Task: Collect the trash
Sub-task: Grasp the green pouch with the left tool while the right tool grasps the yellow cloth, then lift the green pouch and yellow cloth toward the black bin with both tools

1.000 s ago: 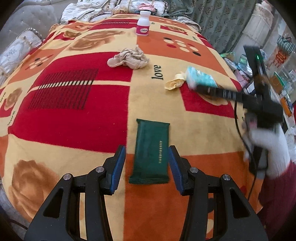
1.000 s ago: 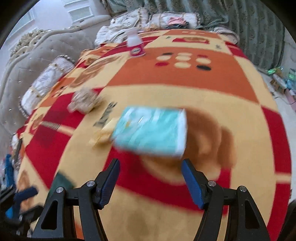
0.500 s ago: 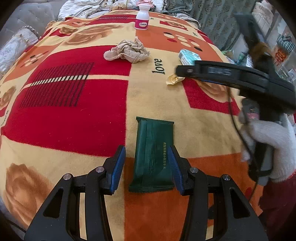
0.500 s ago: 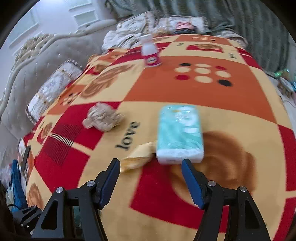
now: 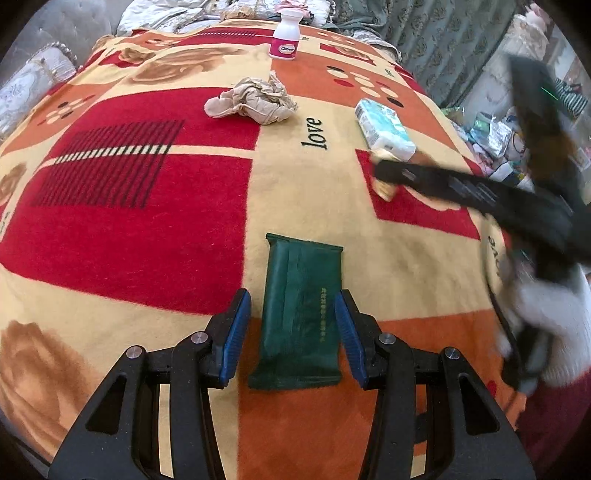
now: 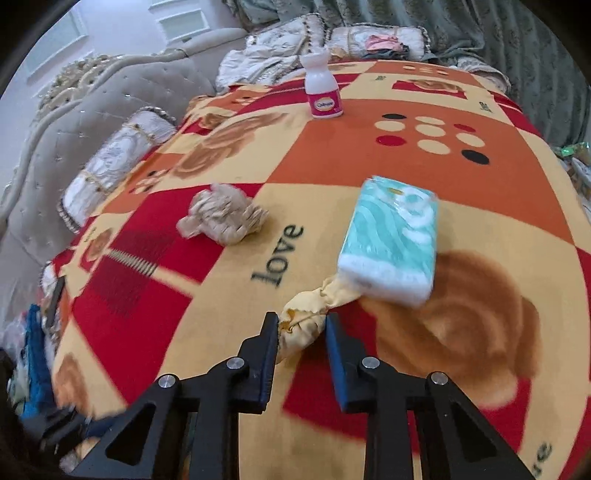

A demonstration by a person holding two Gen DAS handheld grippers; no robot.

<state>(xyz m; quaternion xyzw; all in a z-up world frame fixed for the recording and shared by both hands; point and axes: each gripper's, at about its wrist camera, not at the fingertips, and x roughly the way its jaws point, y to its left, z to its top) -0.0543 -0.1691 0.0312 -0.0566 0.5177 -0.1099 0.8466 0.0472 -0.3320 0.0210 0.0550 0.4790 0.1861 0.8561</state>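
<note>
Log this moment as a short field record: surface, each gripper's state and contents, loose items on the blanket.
surface: patterned blanket on a bed
left gripper: open, jaws straddling the dark green packet, pads not pressing it
right gripper: jaws have just closed, shut on the yellow crumpled wrapper
wrapper's far end: tucked under the edge of the teal tissue pack
crumpled beige paper: loose, beside the word "love"
white bottle with pink label: upright at the far end
hand: white glove holding the right gripper

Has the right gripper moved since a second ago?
Yes. The right gripper shifted left off the tissue pack and has just closed on the yellow scrap.
</note>
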